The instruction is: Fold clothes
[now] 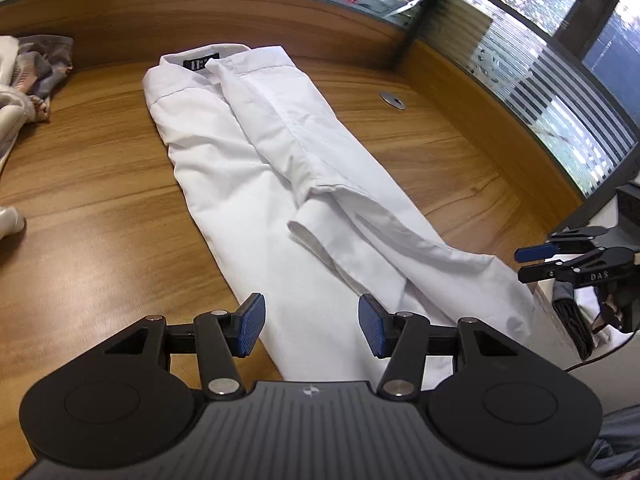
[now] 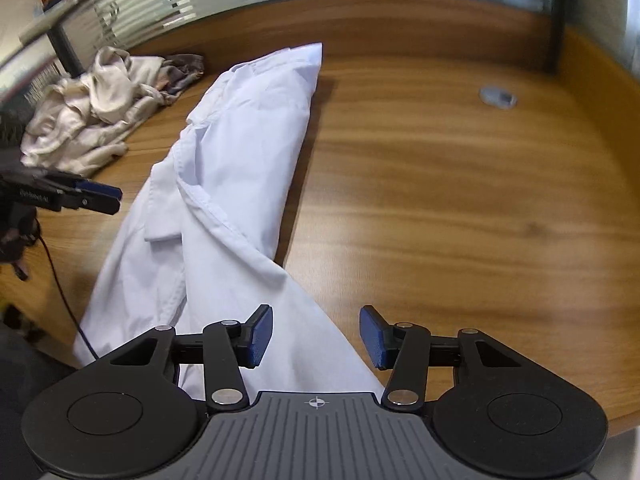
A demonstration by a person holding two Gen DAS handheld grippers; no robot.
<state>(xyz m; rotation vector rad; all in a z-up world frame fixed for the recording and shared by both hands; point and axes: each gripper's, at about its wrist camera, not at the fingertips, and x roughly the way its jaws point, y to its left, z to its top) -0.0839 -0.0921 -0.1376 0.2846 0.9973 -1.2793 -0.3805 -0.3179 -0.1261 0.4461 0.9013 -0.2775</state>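
**White shirt folded lengthwise on desk, both grippers open above its hem end**

Left wrist view: your long white cotton dress shirt (image 1: 248,184) lies flat on the wood-grain laminate desk (image 1: 100,184), folded into a narrow strip, collar with a black label at the far end, hem toward you. One sleeve is laid back along the body, its cuff (image 1: 304,232) about midway down. Fabric is smooth with soft creases. Your left gripper (image 1: 311,330) points steeply down over the near hem; its blue ribbed pads (image 1: 253,330) stand apart with cloth below the gap, nothing pinched. Your right gripper (image 1: 538,264) comes in from the right edge, off the shirt's right side; its two fingers are seen side-on with a gap between them, empty. A crumpled pile of beige and patterned clothes (image 1: 28,80) sits far left. A round metal cable grommet (image 1: 393,100) is set in the desk right of the shirt.

Right wrist view (some motion blur): the shirt (image 2: 240,168) runs diagonally from the far collar down under your right gripper (image 2: 316,336). Pads (image 2: 260,336) are apart and tilted down over the hem's right edge, gripping nothing. Your left gripper (image 2: 108,196) shows at the left edge, beside the shirt's left side. The clothes pile (image 2: 92,116) is far left, apart from the shirt. The grommet (image 2: 498,97) is far right.
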